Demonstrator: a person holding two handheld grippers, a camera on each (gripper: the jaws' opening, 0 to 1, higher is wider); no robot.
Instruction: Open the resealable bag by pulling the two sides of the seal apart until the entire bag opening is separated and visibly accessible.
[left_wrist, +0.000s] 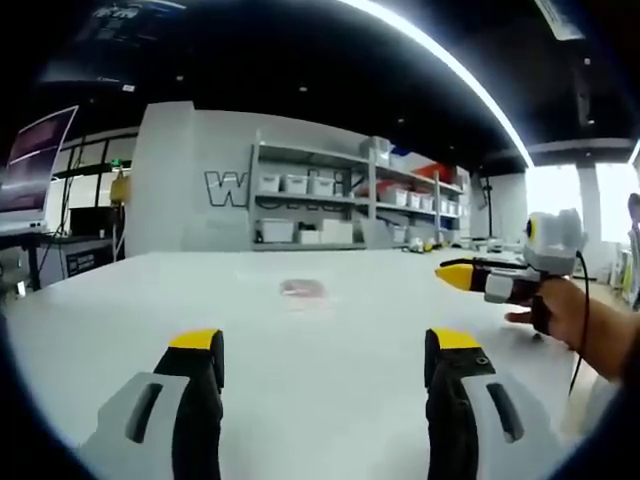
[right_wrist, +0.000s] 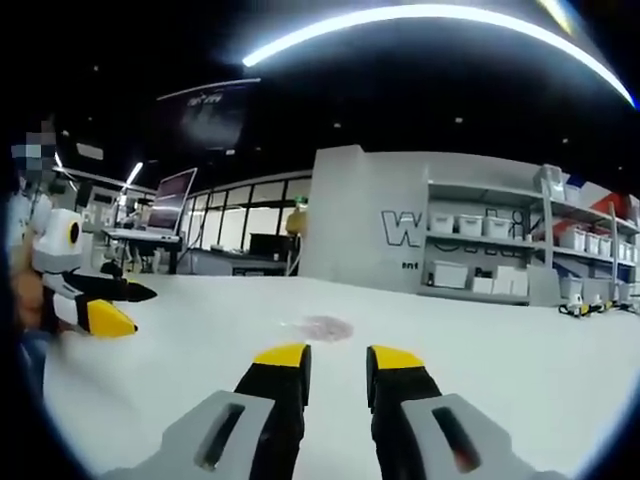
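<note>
Left hand-held gripper (left_wrist: 325, 355) gapes wide, right hand-held gripper (right_wrist: 336, 365) narrower, bag (left_wrist: 302, 290) flat on table (left_wrist: 400, 400).

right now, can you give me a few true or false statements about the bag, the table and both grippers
1. The bag lies flat on the white table. True.
2. The left gripper is clamped on the bag. False: its jaws stand wide apart, short of the bag.
3. The right gripper has a narrow gap between its jaws. True.
4. The bag is lifted off the table. False: it rests on it, untouched.
5. Shelving with bins stands behind the table. True.
</note>
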